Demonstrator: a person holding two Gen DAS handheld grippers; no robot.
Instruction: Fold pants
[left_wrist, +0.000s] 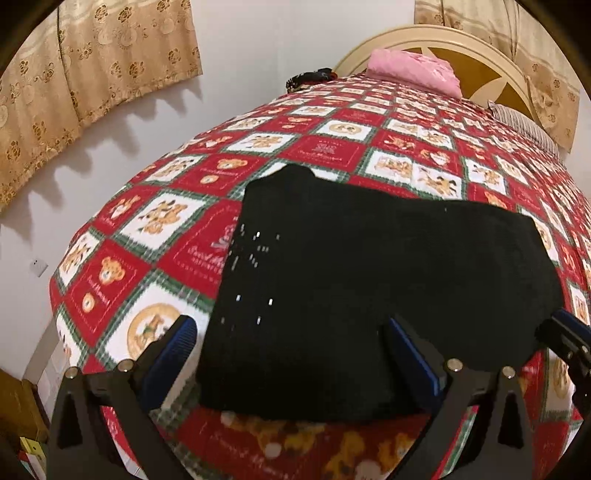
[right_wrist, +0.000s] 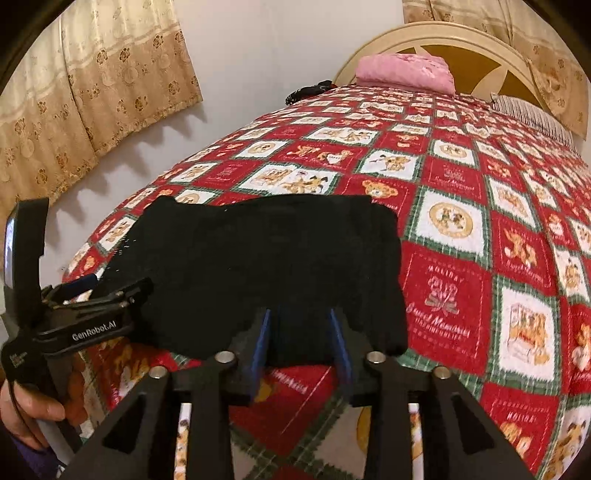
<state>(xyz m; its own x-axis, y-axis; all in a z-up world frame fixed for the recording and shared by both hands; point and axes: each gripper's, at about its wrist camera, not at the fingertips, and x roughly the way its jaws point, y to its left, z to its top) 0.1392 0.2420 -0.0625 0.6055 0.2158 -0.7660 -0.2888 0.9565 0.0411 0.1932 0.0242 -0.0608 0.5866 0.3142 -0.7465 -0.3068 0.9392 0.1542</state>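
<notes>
Black pants (left_wrist: 369, 280) folded on bedspread (right_wrist: 480, 221); left tool (left_wrist: 291, 350) spread, straddling edge; right tool (right_wrist: 303, 343) parted, unpinched

pants (right_wrist: 266, 266) folded on bedspread (right_wrist: 480, 258) | right gripper (right_wrist: 301, 339) fingers apart, over hem

The black pants (left_wrist: 332, 295) are so dark that no folds, seams or layers show on them. They cover part of the red teddy bear blanket (left_wrist: 155, 229). The right gripper (right_wrist: 301, 339) blocks the near edge of the pants, so I cannot tell if its blue pads touch the cloth. A small dark thing (right_wrist: 310, 92) lies far off by the wall, too tiny to name. Only part of a hand (right_wrist: 26, 410) shows, cut off at the picture's edge.
</notes>
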